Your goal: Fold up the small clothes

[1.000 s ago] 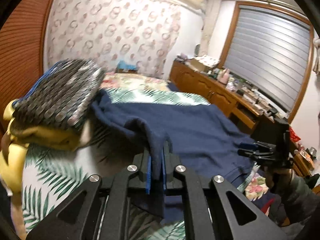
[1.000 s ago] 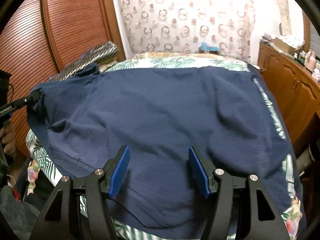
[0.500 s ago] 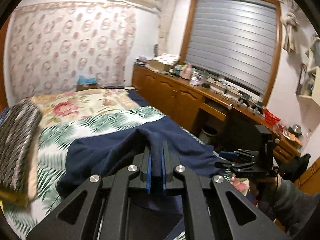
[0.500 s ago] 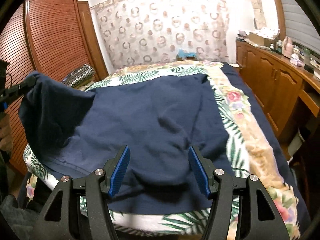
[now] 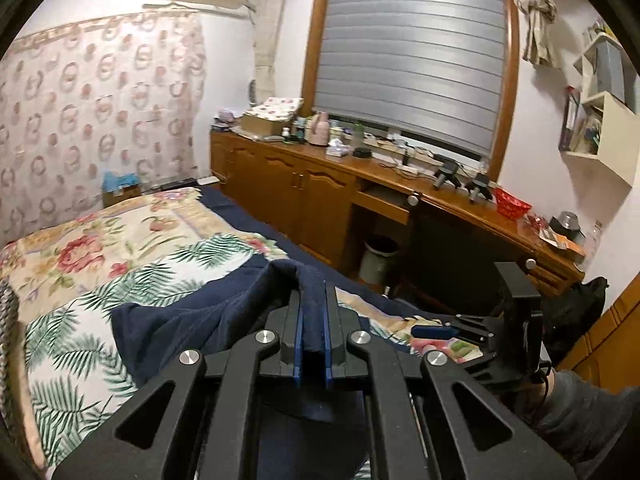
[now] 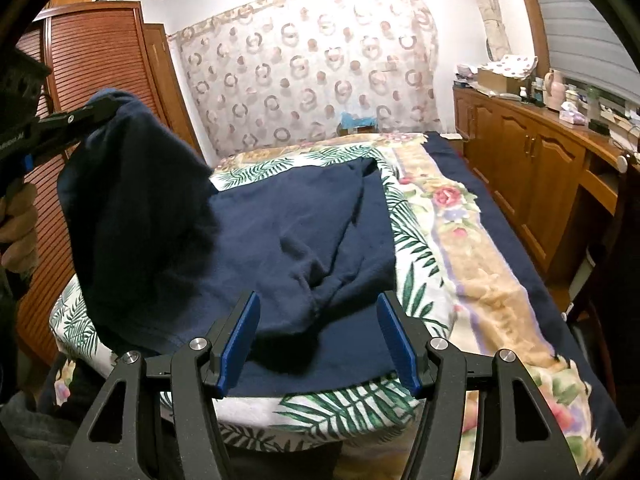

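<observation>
The left claw, clamped on a lifted edge of the navy garment, holds it up and left of the right claw, whose jaws gape just above the near hem on the bed.

The fold of the navy garment pinched between my left tongs vanishes between the blue pads, so its clamped edge is hidden. Below my right tongs, the garment's near hem is covered by the tong frame, and the bed cover is cut off by the lower picture edge. Left of my left tongs, a grey knitted item is cropped to a sliver. Small objects on the wooden counter ahead are too small to identify.
</observation>
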{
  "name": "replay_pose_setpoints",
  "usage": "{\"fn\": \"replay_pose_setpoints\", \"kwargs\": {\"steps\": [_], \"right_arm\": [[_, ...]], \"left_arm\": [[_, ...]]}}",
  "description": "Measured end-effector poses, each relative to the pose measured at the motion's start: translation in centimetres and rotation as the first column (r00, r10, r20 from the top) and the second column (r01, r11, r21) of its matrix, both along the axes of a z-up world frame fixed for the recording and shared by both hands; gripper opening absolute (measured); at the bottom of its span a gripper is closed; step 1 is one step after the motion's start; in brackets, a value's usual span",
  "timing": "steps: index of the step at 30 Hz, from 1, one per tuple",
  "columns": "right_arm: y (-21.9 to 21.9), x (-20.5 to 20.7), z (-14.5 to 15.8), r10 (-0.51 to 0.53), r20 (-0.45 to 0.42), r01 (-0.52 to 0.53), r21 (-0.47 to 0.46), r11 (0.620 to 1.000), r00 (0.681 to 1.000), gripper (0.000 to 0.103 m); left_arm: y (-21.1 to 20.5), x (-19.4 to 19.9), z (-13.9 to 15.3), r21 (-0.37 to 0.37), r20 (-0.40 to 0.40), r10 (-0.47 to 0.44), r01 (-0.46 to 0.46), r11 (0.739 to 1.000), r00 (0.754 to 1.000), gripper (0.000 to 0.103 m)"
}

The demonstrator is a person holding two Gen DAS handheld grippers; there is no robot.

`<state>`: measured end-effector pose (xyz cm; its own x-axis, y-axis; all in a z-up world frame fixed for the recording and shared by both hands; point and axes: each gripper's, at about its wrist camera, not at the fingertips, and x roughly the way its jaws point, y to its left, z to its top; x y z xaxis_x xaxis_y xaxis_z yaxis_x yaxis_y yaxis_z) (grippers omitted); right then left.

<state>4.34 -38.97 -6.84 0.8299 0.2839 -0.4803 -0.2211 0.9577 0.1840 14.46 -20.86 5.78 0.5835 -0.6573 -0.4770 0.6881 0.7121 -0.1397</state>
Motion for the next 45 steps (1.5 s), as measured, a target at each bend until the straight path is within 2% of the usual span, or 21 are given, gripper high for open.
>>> {"fn": "replay_pose_setpoints", "kwargs": {"steps": [11,18,20,22,24,26,35,40,45], "right_arm": [[-0.5,-0.4,-0.5,-0.002,-0.013,0.002,0.018,1.0,1.0,0.063],[-1.0,0.1,0.0,-0.002,-0.011,0.003,0.02,1.0,1.0,0.063],[-0.9,0.3,0.1,0.001,-0.01,-0.001,0.014,1.0,1.0,0.063],[-0.6,0.4,0.3,0.007,-0.007,-0.007,0.008,1.0,1.0,0.063],[-0.3,0.6,0.5,0.013,-0.006,-0.013,0.001,1.0,1.0,0.063],[0.1,0.8,0.7,0.024,-0.005,-0.024,-0.007,1.0,1.0,0.063],[3.9,3.2,2.3,0.102,0.004,-0.102,-0.069,0.992,0.995,0.063],[7.6,5.6,3.1,0.179,-0.003,-0.178,-0.109,0.978,0.984,0.063],[11.4,8.0,3.6,0.262,-0.021,-0.262,-0.151,0.953,0.965,0.063]], "left_arm": [[-2.5,0.7,-2.6,0.087,-0.069,0.0,0.006,0.996,0.998,0.008],[-0.3,0.3,-3.0,0.077,-0.067,0.03,-0.024,0.997,0.997,0.042],[0.7,0.1,-3.3,0.078,-0.06,0.041,-0.036,0.996,0.997,0.043],[1.7,0.2,-3.9,0.092,-0.061,0.064,-0.058,0.994,0.996,0.05],[3.1,0.2,-4.7,0.106,-0.061,0.095,-0.088,0.991,0.994,0.07],[4.5,0.2,-5.5,0.113,-0.061,0.126,-0.118,0.987,0.99,0.079],[10.9,1.6,-9.8,0.133,-0.138,0.284,-0.266,0.955,0.949,0.08],[13.6,1.9,-11.1,0.157,-0.134,0.348,-0.327,0.932,0.928,0.08],[16.0,1.8,-11.7,0.149,-0.133,0.379,-0.36,0.921,0.916,0.08]]}}
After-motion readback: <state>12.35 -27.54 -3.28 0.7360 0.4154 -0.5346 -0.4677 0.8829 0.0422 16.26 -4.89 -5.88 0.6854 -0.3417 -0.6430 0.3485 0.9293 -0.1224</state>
